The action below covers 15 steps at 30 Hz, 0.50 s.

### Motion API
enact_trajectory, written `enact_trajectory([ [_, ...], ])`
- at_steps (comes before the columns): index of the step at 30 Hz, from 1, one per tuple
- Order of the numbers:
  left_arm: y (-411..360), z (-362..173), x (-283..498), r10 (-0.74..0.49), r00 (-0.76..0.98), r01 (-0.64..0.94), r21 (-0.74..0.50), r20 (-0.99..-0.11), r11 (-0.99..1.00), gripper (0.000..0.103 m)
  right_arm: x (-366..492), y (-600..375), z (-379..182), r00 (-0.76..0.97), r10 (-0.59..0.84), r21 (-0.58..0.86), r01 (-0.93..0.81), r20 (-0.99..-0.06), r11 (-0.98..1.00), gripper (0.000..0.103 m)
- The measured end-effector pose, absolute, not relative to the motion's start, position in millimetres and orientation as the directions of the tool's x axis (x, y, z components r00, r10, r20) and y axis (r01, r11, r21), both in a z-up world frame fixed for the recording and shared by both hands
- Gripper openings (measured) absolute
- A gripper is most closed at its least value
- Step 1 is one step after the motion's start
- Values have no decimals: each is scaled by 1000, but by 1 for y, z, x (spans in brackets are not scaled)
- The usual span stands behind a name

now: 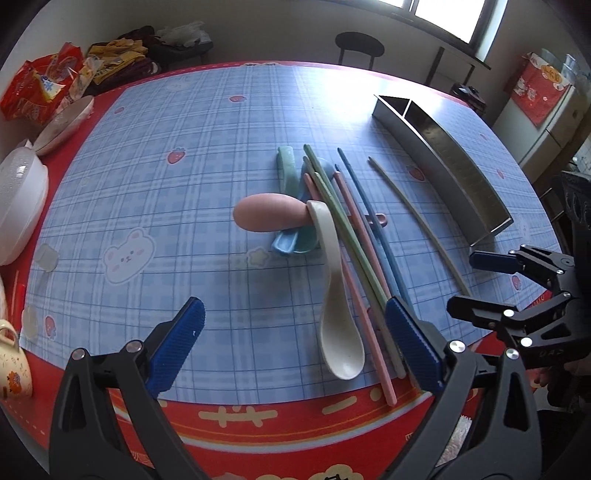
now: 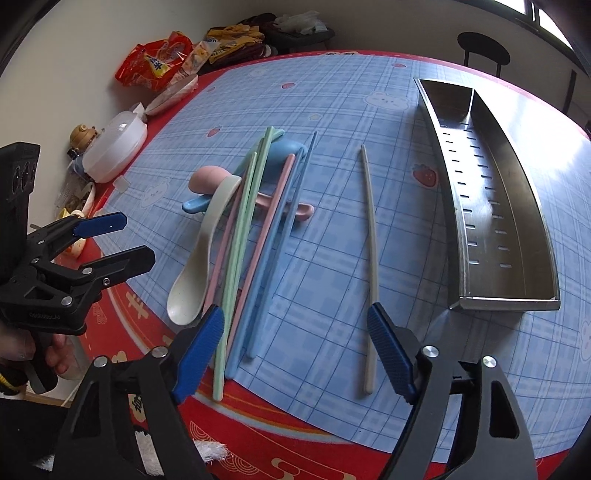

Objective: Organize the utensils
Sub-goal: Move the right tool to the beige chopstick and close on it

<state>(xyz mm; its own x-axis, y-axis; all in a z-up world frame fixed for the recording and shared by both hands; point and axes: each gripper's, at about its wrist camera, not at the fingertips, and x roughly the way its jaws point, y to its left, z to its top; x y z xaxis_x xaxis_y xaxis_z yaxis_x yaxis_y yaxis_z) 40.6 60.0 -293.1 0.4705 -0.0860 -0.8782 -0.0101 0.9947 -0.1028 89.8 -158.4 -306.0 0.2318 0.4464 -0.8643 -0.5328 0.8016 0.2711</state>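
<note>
Both grippers hang spread over the tabletop (image 2: 332, 110): left (image 1: 295, 343) above the spoon (image 1: 338, 314), right (image 2: 295, 347) above the chopsticks (image 2: 258, 266).

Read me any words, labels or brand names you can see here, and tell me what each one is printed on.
Small grey lettering on the left gripper body: too blurred to read.
Chinese characters on the red and yellow snack bag: too blurred to read.
Large cream characters on the red tablecloth border: cut off, unreadable.
Red hanging on the cabinet: decorated, nothing legible.

light: daylight via window (image 1: 443, 14) | glare: washes tablecloth (image 1: 332, 81) far end | edges: strong fisheye bend, dark corners | focus: sharp
</note>
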Motion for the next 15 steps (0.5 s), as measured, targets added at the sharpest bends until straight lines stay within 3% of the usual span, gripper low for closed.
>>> enact_trajectory([
  [3, 61, -302, 47, -126, 463, 25, -130, -877, 991, 81, 88, -155, -313, 243, 412, 249, -503, -878, 828, 62],
  [5, 65, -308, 51, -149, 454, 24, -155, -878, 988, 66, 88, -157, -316, 264, 385, 229, -474, -884, 850, 57],
  [8, 70, -312, 53, -200, 453, 27, -211, -869, 977, 56, 92, -164, -319, 287, 363, 223, -422, -887, 879, 49],
  [10, 69, -315, 55, -219, 451, 42, -224, -866, 974, 55, 95, -170, -321, 298, 355, 227, -388, -886, 893, 41],
  [13, 66, -318, 58, -267, 443, 85, -257, -856, 963, 41, 100, -171, -324, 325, 333, 212, -356, -885, 910, 28],
  [15, 64, -318, 60, -271, 446, 96, -256, -853, 962, 41, 103, -168, -324, 359, 299, 170, -348, -884, 922, 25],
])
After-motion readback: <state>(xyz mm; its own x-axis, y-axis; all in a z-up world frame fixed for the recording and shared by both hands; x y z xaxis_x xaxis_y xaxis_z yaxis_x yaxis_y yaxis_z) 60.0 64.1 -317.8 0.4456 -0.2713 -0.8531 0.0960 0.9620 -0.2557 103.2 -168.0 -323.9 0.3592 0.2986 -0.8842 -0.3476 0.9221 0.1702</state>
